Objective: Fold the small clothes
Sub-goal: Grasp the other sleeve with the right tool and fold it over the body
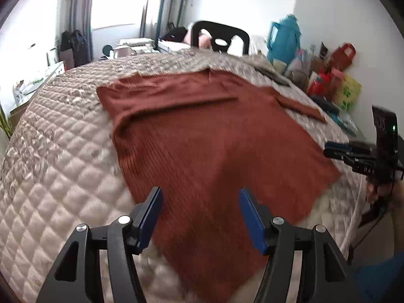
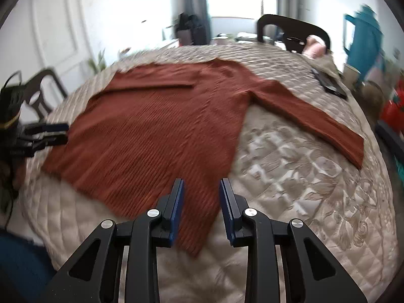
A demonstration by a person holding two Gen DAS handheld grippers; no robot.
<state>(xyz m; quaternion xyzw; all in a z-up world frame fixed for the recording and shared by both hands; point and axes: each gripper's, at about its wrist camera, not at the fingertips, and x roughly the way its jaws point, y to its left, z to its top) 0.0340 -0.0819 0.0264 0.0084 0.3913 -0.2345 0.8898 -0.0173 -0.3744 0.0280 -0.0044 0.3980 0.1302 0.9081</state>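
One sleeve of the rust sweater (image 2: 161,126) is seen already folded across the chest; the other sleeve (image 2: 315,116) is left stretched out ahead-right of the right gripper (image 2: 200,197). On the quilted bed (image 2: 303,176) the collar is pointed away, hem nearest. Both the right and left gripper (image 1: 200,207) are held open, empty, above the hem.

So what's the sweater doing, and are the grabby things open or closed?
Sweater: lying flat on the bed, one sleeve folded across its chest, the other stretched out sideways.
Left hand-held gripper: open, empty, above the hem.
Right hand-held gripper: open, narrower gap, empty.
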